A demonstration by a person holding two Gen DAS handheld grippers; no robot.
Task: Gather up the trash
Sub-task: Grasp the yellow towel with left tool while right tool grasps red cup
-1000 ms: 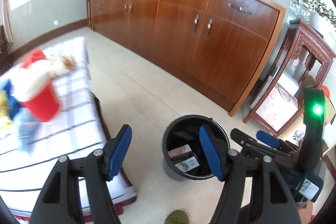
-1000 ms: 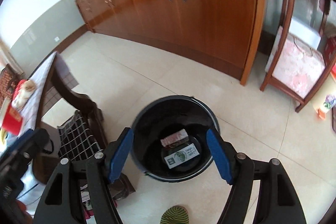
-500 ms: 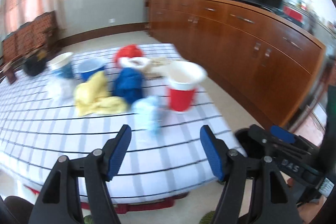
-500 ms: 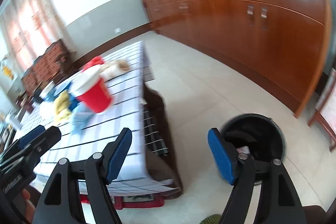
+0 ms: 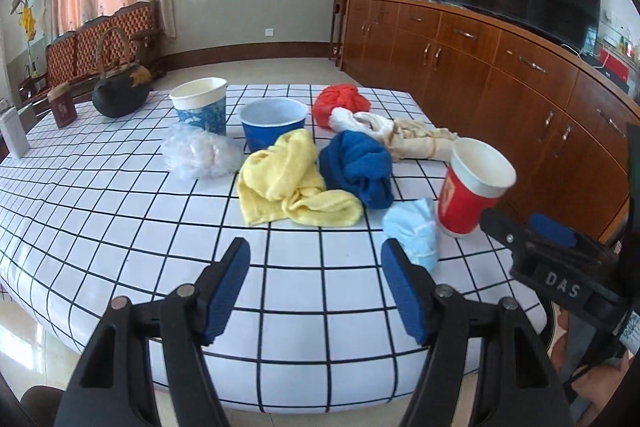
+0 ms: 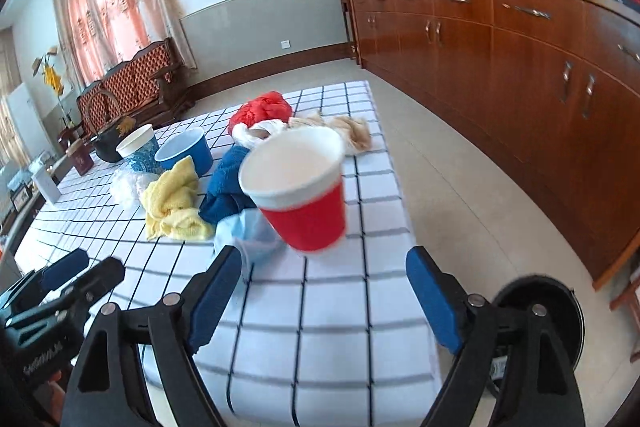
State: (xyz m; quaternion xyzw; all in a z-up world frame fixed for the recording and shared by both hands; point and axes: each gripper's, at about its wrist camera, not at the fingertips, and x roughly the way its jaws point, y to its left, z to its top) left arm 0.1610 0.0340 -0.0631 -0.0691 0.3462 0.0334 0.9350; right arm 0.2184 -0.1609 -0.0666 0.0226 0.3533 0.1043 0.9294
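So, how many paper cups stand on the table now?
3: a red cup near the right edge, a blue cup in the middle, a patterned cup left of it. None seems hidden.

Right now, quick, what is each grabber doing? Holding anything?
Left gripper: open, nothing between its fingers.
Right gripper: open and empty, jaws just widening, pointed at the red cup.

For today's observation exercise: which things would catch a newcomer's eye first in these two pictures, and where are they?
The red paper cup stands out, upright near the table's right edge, just ahead of the open right gripper. Behind it, on the checked tablecloth, lie bright crumpled cloths: yellow, blue and red. A black bin sits on the floor beside the table.
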